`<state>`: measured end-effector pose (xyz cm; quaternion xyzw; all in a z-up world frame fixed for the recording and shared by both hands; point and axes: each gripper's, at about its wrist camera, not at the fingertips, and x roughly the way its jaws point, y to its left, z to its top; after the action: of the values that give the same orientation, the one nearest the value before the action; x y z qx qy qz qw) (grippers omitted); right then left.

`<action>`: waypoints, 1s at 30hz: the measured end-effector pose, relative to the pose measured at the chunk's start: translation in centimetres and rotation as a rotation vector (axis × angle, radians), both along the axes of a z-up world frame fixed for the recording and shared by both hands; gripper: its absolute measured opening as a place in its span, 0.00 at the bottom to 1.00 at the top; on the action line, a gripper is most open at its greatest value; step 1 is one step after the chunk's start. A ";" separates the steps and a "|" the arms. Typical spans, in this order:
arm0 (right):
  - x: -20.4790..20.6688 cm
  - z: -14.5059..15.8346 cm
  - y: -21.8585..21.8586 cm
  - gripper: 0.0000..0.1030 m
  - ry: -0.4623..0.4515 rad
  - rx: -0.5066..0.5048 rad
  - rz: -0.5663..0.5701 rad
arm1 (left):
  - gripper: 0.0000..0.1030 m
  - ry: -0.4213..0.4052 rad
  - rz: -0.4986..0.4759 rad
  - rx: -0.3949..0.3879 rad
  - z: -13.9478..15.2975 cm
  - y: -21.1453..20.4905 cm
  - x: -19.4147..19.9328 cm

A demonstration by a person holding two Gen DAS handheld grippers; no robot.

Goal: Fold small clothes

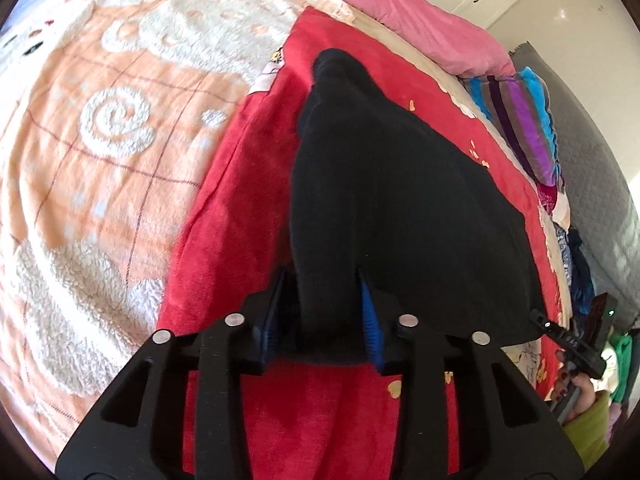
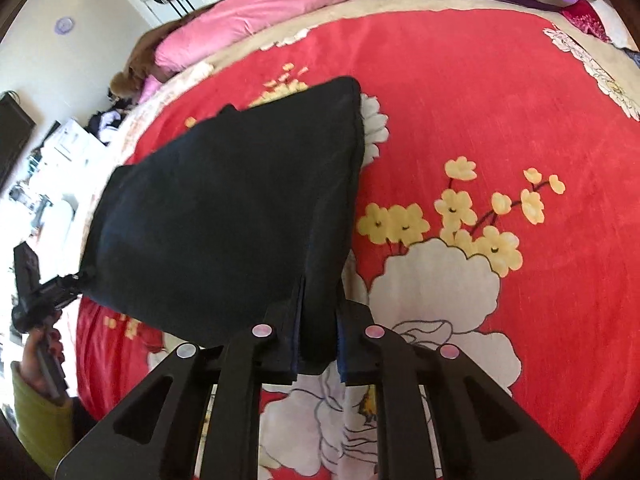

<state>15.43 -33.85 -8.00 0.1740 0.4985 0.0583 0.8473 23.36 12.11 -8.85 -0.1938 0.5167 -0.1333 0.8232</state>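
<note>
Tools (image 1: 320,320) (image 2: 318,340) both pinch black garment (image 1: 392,208); no legible writing, apparently.

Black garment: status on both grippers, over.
Left gripper shut on black garment. Right gripper shut on the same piece, stretched between them above the red blanket. Nothing in the way.

The left tongs (image 1: 323,316) are clamped on a bunched edge of the black cloth (image 1: 400,200), blue pads (image 1: 370,320) pressing both sides. The right tongs (image 2: 318,340) pinch another edge of it. Each hand (image 1: 580,394) grips its handle.
</note>
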 end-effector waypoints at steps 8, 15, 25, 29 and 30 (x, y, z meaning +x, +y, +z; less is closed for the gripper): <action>-0.3 -0.3 -0.4 0.37 0.007 -0.073 -0.042 | 0.31 -0.014 0.000 0.053 0.9 -0.7 -0.2; -0.9 2.3 -1.0 0.59 -0.110 -0.160 -0.099 | 0.33 -0.057 -0.017 0.153 2.6 -2.0 -0.6; -1.3 4.3 -0.4 0.76 -0.221 -0.190 -0.111 | 0.51 -0.126 -0.008 0.185 5.1 -2.8 -0.7; -1.7 5.3 0.4 0.81 -0.281 -0.219 -0.090 | 0.58 -0.164 -0.008 0.210 6.1 -3.5 -1.0; -1.8 5.5 0.7 0.81 -0.292 -0.226 -0.079 | 0.59 -0.170 -0.009 0.216 6.3 -3.6 -1.1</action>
<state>13.67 -33.14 -2.52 0.0870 0.3664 -0.0066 0.9264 22.30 8.49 -2.53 -0.0900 0.4571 -0.0965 0.8796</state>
